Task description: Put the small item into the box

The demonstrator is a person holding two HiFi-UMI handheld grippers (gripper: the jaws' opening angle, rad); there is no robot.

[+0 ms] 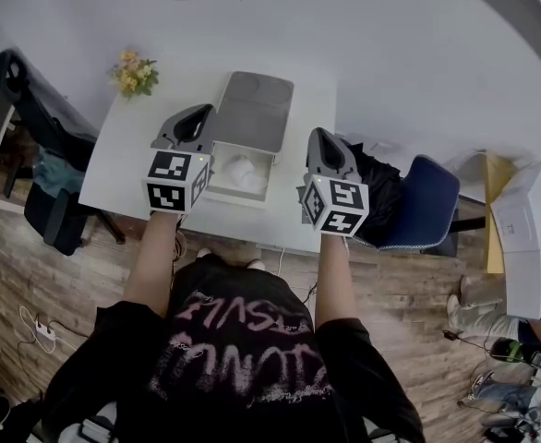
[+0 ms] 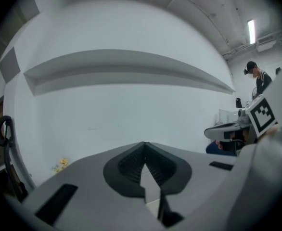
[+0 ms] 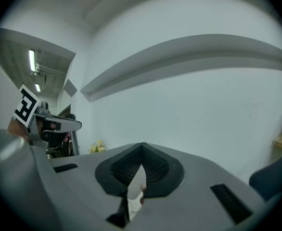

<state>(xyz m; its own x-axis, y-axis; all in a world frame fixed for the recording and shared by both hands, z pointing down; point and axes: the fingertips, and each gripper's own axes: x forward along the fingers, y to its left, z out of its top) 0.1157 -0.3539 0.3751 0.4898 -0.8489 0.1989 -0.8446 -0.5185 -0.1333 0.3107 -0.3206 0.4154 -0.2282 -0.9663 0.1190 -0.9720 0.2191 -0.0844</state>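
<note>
Small item, apparently the white crumpled lump (image 1: 239, 173), lies inside the open box (image 1: 232, 197) on the bench (image 1: 123, 146), between left tool (image 2: 145, 150) and right tool (image 3: 141, 150), both pressed together. It looks light and soft; pinch its top. Flowers (image 1: 134, 74) stand beyond.

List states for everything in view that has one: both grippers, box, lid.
left gripper: jaws shut, nothing between them.
right gripper: jaws shut, nothing clearly held.
box: open, something white inside.
lid: flipped back behind the box.
</note>
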